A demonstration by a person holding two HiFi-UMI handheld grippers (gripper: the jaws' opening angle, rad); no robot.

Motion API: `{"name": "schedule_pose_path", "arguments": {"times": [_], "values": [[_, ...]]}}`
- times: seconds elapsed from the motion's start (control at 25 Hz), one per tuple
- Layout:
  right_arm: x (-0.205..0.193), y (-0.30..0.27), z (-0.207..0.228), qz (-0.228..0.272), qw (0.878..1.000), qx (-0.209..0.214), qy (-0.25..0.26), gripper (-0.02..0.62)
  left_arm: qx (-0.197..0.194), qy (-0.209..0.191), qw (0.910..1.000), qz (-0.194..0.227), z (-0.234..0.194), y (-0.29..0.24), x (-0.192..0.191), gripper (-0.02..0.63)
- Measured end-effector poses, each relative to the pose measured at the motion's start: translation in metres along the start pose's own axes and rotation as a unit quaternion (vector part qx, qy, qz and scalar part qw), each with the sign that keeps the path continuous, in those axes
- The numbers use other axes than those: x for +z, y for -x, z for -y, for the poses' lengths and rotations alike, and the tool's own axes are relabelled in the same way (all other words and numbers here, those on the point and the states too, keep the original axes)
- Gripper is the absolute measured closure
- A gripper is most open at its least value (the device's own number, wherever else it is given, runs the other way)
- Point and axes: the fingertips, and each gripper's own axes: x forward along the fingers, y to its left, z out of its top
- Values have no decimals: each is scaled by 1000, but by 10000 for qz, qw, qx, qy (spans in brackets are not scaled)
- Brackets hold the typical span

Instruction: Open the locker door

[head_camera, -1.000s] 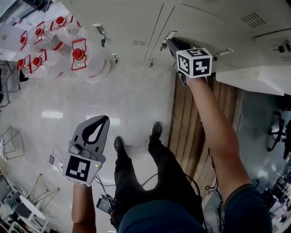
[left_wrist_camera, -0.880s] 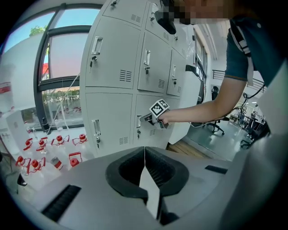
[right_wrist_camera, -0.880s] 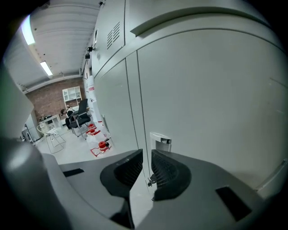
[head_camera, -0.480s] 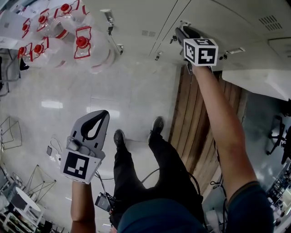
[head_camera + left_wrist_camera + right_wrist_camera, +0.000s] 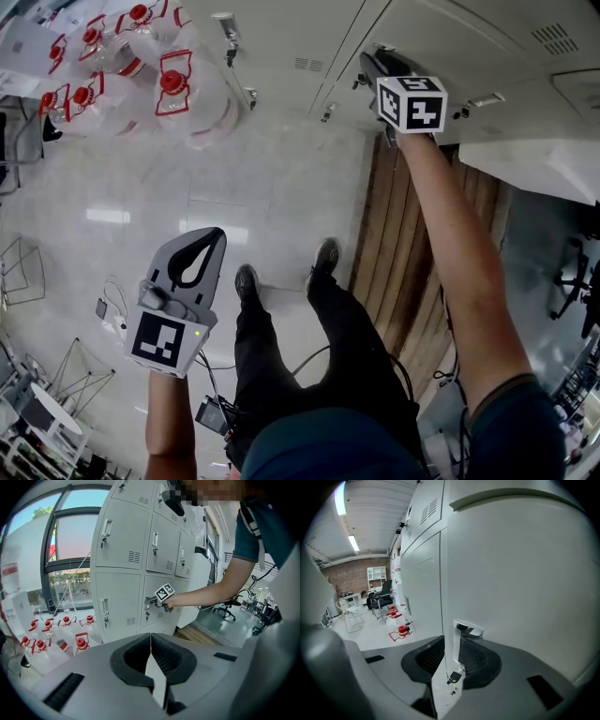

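Observation:
The grey locker door [image 5: 525, 573] fills the right gripper view. Its chrome handle [image 5: 467, 631] and a small key [image 5: 453, 677] below it sit between the jaws of my right gripper [image 5: 450, 660], which is shut on the handle at the door's edge. In the head view that gripper [image 5: 378, 67] is held up against the lockers [image 5: 441, 37] at arm's length. I cannot tell whether the door is ajar. My left gripper [image 5: 202, 246] hangs low at the left over the floor, shut and holding nothing [image 5: 151, 637]. It looks towards the right gripper [image 5: 154, 601].
Several clear water bottles with red caps [image 5: 173, 94] stand on the floor left of the lockers. A wooden platform [image 5: 403, 244] lies under the right arm. Another locker door [image 5: 534, 155] stands open at the right. My feet [image 5: 319, 267] are on the pale floor.
The right gripper has stayed on the handle while the head view shifted a little. The left gripper has barely moved.

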Motion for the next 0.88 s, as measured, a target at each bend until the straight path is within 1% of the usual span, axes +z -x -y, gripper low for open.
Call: {"name": "schedule_pose_path", "arguments": {"times": [0.24,0.48,0.6,0.76,0.84,0.88], "values": [[-16,31,-17,-79,9998,86,155,494,-102,-110,9999,46,13,2,10,588],[-35,64,-29,-157,9996,9,241,480,-192,-258,9994,93,25,6,22,588],[-43,77,-32,-292,9990,-230,232,477,-254,-334,9991,114,32,9,24,588],[-53,92,-33,-317,9980,-542,-52,479,-275,-376,9989,110,38,19,26,588],[-59,103,-30,-302,9965,-768,-136,479,-253,-397,9988,114,38,25,27,588],[-62,110,-24,-281,9947,-962,-212,512,-240,-413,9988,109,37,29,28,588]]}}
